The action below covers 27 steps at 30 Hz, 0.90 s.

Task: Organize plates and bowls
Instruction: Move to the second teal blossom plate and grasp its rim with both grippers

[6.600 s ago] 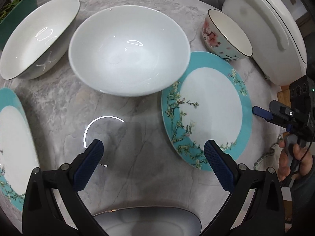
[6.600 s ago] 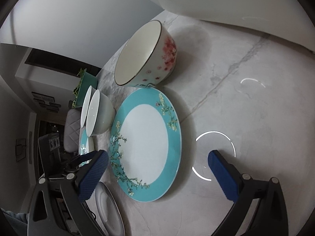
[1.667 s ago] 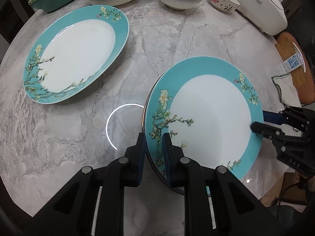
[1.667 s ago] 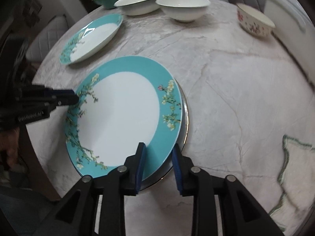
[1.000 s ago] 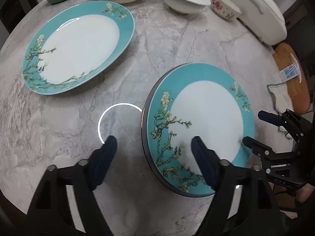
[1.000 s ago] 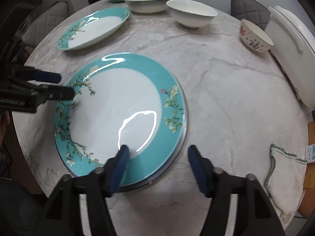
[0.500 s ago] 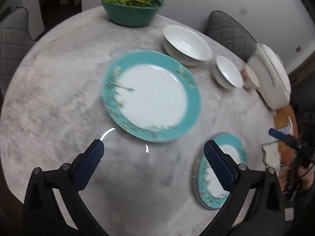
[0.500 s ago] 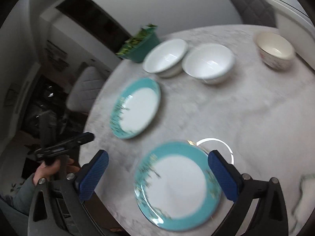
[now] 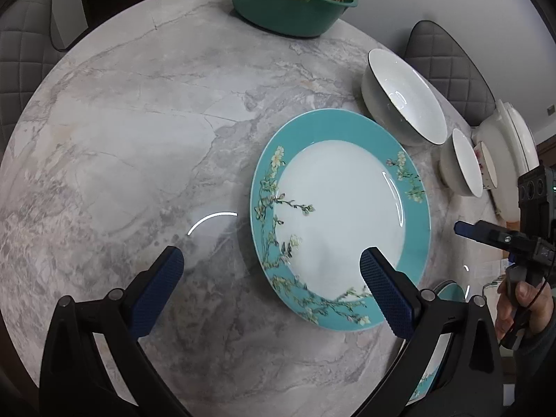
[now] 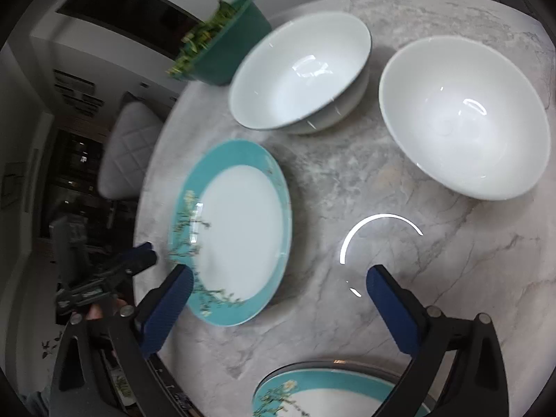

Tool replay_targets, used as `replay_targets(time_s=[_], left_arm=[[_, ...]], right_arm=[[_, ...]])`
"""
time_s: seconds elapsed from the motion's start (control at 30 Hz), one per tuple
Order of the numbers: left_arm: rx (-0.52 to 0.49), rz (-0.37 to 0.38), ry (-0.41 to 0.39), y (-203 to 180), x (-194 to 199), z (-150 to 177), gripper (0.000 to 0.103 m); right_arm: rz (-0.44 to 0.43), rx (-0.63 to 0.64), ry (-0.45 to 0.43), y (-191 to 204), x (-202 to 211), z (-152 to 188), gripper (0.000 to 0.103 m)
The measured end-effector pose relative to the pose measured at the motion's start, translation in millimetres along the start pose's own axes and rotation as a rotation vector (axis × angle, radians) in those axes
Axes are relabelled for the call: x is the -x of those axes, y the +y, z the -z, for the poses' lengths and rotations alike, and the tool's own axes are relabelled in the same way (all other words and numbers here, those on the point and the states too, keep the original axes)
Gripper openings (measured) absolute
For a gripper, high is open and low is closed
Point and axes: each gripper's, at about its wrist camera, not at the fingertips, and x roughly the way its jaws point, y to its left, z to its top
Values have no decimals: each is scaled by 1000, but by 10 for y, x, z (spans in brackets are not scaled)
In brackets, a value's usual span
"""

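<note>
Left wrist view: left hand-held gripper (image 9: 271, 269) released, empty, above marble counter (image 9: 121, 139). Teal floral plate (image 9: 340, 219) flat, partly between the blue pads. Two white bowls (image 9: 403, 113) beyond it; green basin of vegetables (image 9: 288, 3) at far edge.

Right wrist view: right hand-held gripper (image 10: 278, 299) wide, jaws easing closed, nothing between. Teal plate (image 10: 231, 232) lying left; stacked teal plate (image 10: 312, 396) at bottom edge. Large white bowls (image 10: 462, 118) side by side beyond.

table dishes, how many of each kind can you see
Teal-rimmed floral plates: 2, one lying alone, one at the near edge stacked on something grey-rimmed
Plain white bowls: 2
Small floral bowl: 1
Teal bowl of greens: 1
Total: 6
</note>
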Motion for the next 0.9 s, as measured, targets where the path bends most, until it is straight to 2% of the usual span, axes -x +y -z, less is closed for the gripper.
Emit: replay_targets(time_s=[0.07,0.2,0.33,0.4,0.47,0.53,0.57,0.63,0.67,0.7,0.77,0.83,0.87,0.9], left_arm=[[-11,-5,12,11,-83,-53,102],[-29,1,26,43,-224,-153,101],[-35,16,41,72,-331,-269,95],[-41,25,54,85,-399,-326,82],[-47,28,75,98,-472,-368,60],[-37,40,91,123,-525,-390,51],[-37,38,85,130,-524,-404,49],[-31,49,87,151,-538,-427,44],[-31,57,93,157,-551,-437,35],[-32,59,98,171,-549,-430,30],[-45,64,111,156,-570,-440,25],[-68,60,125,109,-580,-426,16],[-77,56,126,85,-582,-416,15],[-83,46,124,68,-579,-407,15]], right_arm=[[6,-13,15,-24,-114,-30,96],[-12,-33,44,-66,-277,-72,79],[-25,-21,70,-66,-363,-105,78],[-35,-26,70,-84,-389,-123,75],[-48,-31,68,-98,-409,-148,70],[-50,-30,74,-98,-423,-166,64],[-50,-25,76,-89,-426,-176,63],[-50,-21,81,-90,-434,-175,55],[-50,-23,82,-93,-448,-178,53],[-52,-26,84,-100,-449,-175,49],[-47,-24,92,-102,-458,-167,40],[-35,-17,104,-89,-487,-167,25],[-29,-11,107,-70,-517,-169,15],[-26,-4,113,-58,-538,-163,13]])
